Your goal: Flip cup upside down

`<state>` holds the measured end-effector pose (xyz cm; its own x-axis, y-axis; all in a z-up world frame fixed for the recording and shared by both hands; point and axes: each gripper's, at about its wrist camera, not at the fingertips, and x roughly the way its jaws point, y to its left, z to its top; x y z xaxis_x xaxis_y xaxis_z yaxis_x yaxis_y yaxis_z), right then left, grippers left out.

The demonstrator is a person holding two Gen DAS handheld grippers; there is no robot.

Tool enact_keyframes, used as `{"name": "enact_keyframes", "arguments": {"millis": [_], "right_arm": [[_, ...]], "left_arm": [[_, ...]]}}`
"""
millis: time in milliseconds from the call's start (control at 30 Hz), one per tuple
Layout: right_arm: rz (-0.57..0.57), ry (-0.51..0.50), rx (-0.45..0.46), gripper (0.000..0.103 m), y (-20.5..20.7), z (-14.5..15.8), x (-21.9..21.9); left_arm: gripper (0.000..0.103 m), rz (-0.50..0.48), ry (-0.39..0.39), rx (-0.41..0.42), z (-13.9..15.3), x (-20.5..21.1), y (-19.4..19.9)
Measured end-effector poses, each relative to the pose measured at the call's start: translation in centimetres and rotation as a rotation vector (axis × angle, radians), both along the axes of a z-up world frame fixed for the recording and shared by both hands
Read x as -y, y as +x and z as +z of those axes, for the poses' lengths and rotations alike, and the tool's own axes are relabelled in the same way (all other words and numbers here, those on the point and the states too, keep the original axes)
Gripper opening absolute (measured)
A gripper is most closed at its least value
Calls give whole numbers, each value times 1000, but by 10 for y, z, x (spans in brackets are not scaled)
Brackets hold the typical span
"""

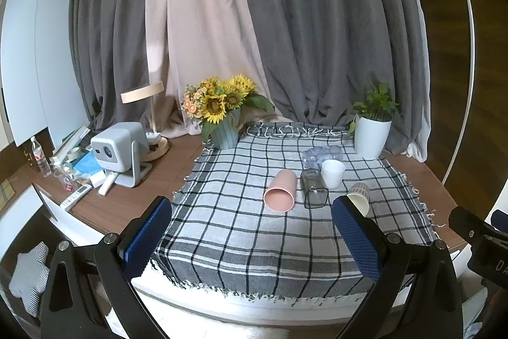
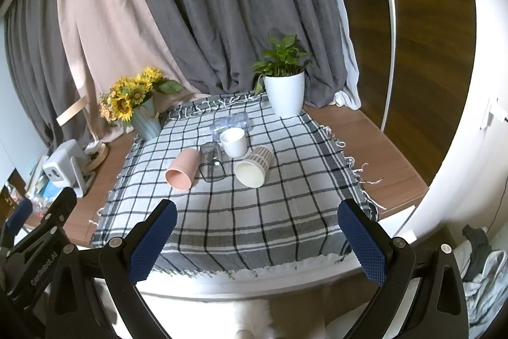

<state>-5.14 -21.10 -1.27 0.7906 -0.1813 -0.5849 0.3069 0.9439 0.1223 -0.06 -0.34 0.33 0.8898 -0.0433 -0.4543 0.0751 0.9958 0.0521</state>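
Several cups sit mid-table on the checked cloth (image 1: 241,227). A pink cup (image 1: 280,191) (image 2: 182,169) lies on its side, mouth toward me. A clear glass (image 1: 312,188) (image 2: 212,162) lies beside it. A white cup (image 1: 332,173) (image 2: 234,141) stands upright behind. A striped paper cup (image 1: 359,196) (image 2: 255,166) lies on its side at the right. A clear plastic cup (image 1: 321,155) (image 2: 231,122) lies behind them. My left gripper (image 1: 252,208) and right gripper (image 2: 257,212) are open and empty, held back over the table's near edge, well short of the cups.
A sunflower vase (image 1: 223,113) (image 2: 139,107) stands at the cloth's back left, a white potted plant (image 1: 372,126) (image 2: 284,84) at the back right. A grey projector (image 1: 119,150), lamp (image 1: 144,104), remotes and clutter lie on the wooden table at the left. Curtains hang behind.
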Motion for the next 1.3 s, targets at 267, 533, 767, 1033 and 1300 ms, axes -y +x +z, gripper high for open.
{"name": "enact_keyframes", "arguments": {"millis": [267,533,767,1033,1300], "right_arm": [[-2,7,-6,102,0,-3,-1],[-1,11,-6,102,1,-3,-1],[-3,12,-6,102,1,-3,-1],[-3,14,-6,102,1,-3,0],[-3,16,-6,102,1,-2,1]], "left_arm": [[103,-2,-4,-9,-1,0,1],[103,-1,-12,-11,-3,-1,0],[103,1,-16,-11,-4,-1,-2],[103,4,-22,-14,-4,-2,-2],[103,2,-22,-16,-4,-2,-2]]}}
